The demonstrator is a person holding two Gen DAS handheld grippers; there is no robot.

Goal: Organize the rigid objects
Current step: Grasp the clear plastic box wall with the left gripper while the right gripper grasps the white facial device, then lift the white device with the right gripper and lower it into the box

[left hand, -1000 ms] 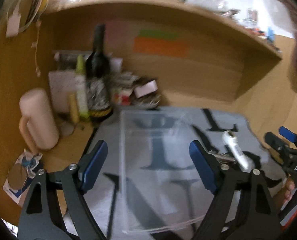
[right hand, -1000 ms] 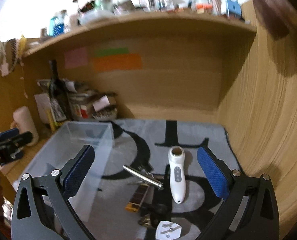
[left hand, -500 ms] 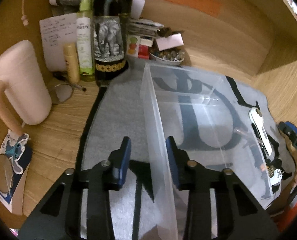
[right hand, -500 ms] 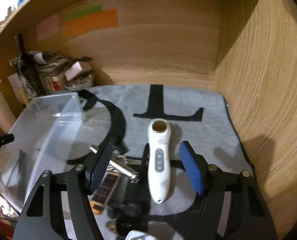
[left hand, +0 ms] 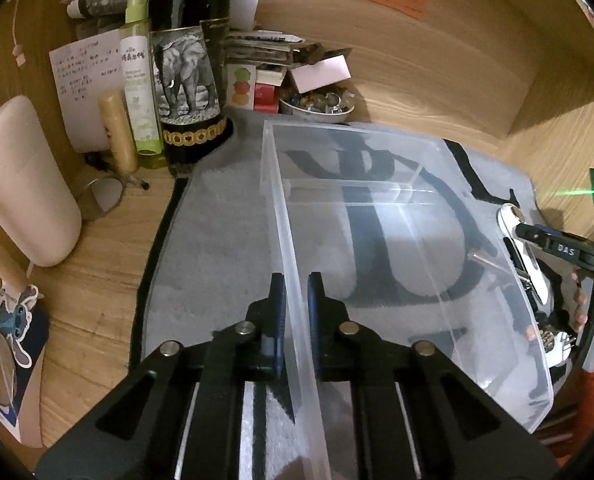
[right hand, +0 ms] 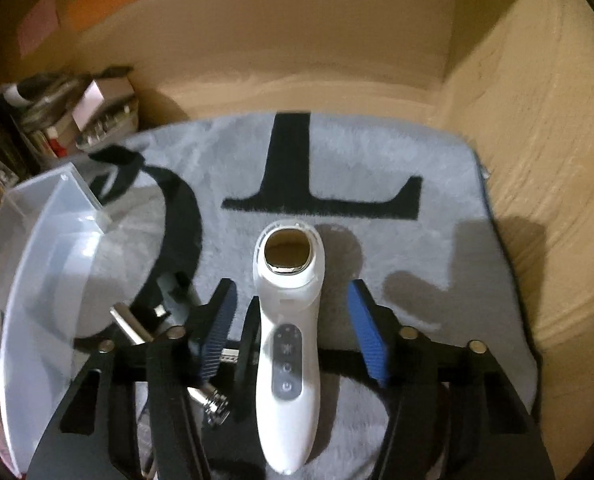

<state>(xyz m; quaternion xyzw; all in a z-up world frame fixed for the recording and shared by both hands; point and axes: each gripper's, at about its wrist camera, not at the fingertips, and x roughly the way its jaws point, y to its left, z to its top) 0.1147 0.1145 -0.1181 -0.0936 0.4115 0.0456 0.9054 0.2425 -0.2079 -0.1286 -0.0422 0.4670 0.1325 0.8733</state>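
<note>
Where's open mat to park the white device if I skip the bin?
Bare grey mat lies beyond the white device, around the black L, toward the right wooden wall. The clear bin looks empty too. Crowded: metal bits left of the device, and the bottles in the back-left corner.

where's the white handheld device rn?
Right wrist view: white handheld device lies on the grey rug, between the open right gripper fingers, right of the clear plastic bin.
</note>
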